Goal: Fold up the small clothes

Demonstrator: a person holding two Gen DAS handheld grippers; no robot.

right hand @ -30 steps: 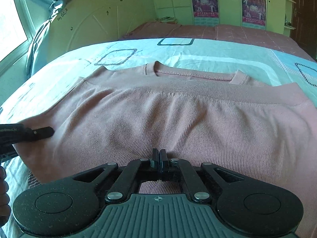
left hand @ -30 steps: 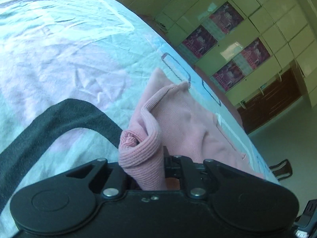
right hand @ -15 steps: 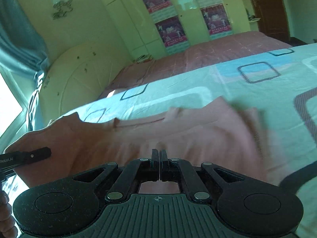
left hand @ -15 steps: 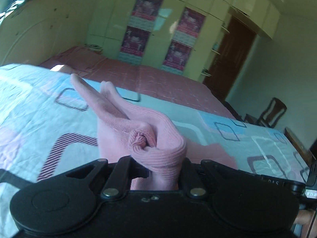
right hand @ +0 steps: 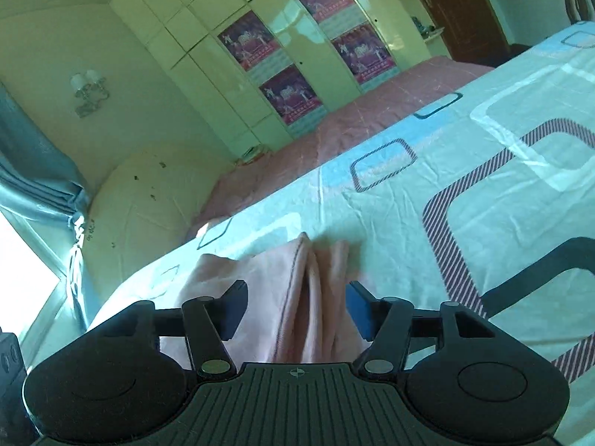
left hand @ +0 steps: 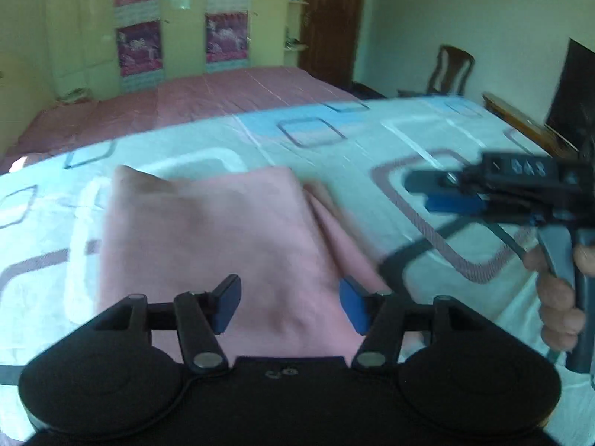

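Observation:
A pink knit sweater [left hand: 208,245] lies folded on the patterned bedsheet [left hand: 427,141]. My left gripper [left hand: 290,304] hovers over its near edge. Its jaws are opening, and the blue pads stand apart without pressing the cloth. In the right wrist view the same sweater [right hand: 260,297] lies in folds under my right gripper [right hand: 297,308]. Those jaws are opening too, with the pads clear of the fabric. The right gripper [left hand: 442,193] also shows at the right of the left wrist view, held by a hand [left hand: 557,297].
A second bed with a pink cover [left hand: 193,100] lies beyond. A wardrobe with posters [right hand: 297,59] lines the far wall. A wooden chair [left hand: 450,70] and a dark door [left hand: 331,18] stand at the right, and a curtained window [right hand: 33,230] at the left.
Both grippers swept across the bed with the sweater, then let go of it. Each went from shut on the fabric to open, and the sweater now lies folded over.

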